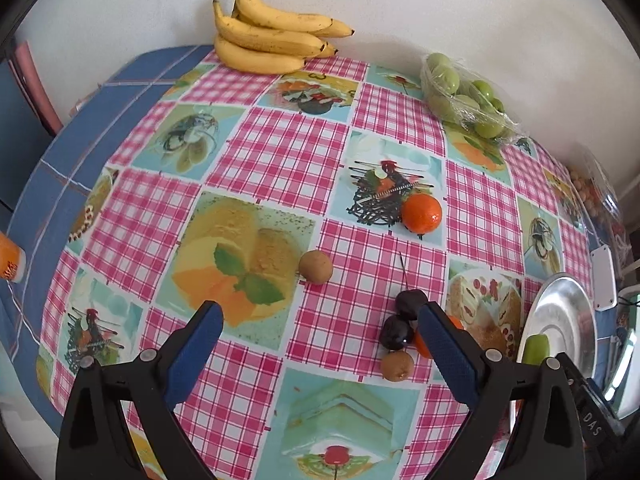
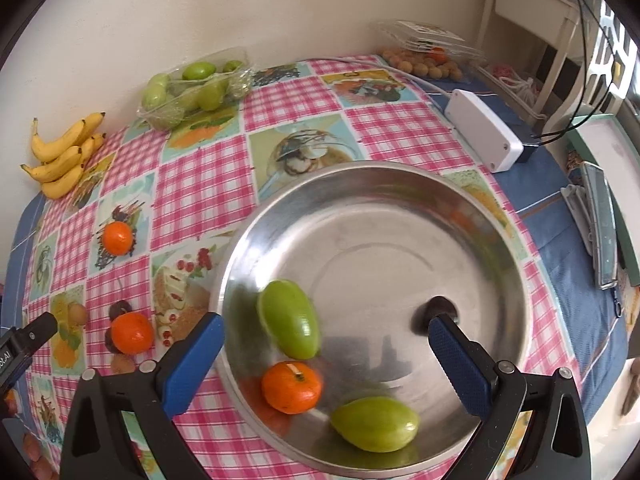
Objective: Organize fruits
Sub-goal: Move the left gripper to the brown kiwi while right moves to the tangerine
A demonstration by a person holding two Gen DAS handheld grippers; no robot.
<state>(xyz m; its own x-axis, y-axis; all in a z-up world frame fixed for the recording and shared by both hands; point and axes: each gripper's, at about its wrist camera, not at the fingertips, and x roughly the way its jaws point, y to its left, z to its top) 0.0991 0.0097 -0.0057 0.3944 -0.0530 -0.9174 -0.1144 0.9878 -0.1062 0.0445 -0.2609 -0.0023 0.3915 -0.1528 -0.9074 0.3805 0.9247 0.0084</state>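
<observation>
The left claw (image 1: pixel 320 324) hangs over the checked worktop (image 1: pixel 280 152) with its blue-padded fingers wide apart and nothing between them. Just beside its right finger, at the lower right of that view, sits a small cluster: 2 dark plums (image 1: pixel 404 316), a brown round fruit (image 1: pixel 397 366) and a tangerine half hidden behind the finger. Another brown fruit (image 1: pixel 315 267) lies alone near the middle, and a lone tangerine (image 1: pixel 421 213) rests further up and to the right. A bunch of bananas (image 1: pixel 272 36) lies at the top against the wall, and a wrapped tray of green fruits (image 1: pixel 464 92) sits at the upper right.

The right claw (image 2: pixel 326 330) is likewise spread open and empty, poised over a metal bowl (image 2: pixel 400 216) that fills the middle of its view. Inside the bowl lie 2 green oval fruits, one (image 2: pixel 290 324) at the left, blurred, and one (image 2: pixel 376 423) at the bottom, with a tangerine (image 2: pixel 291 387) between them. A dark round fruit (image 2: pixel 434 312) sits by the right finger's tip. A white box (image 2: pixel 484 134) lies at the upper right.
</observation>
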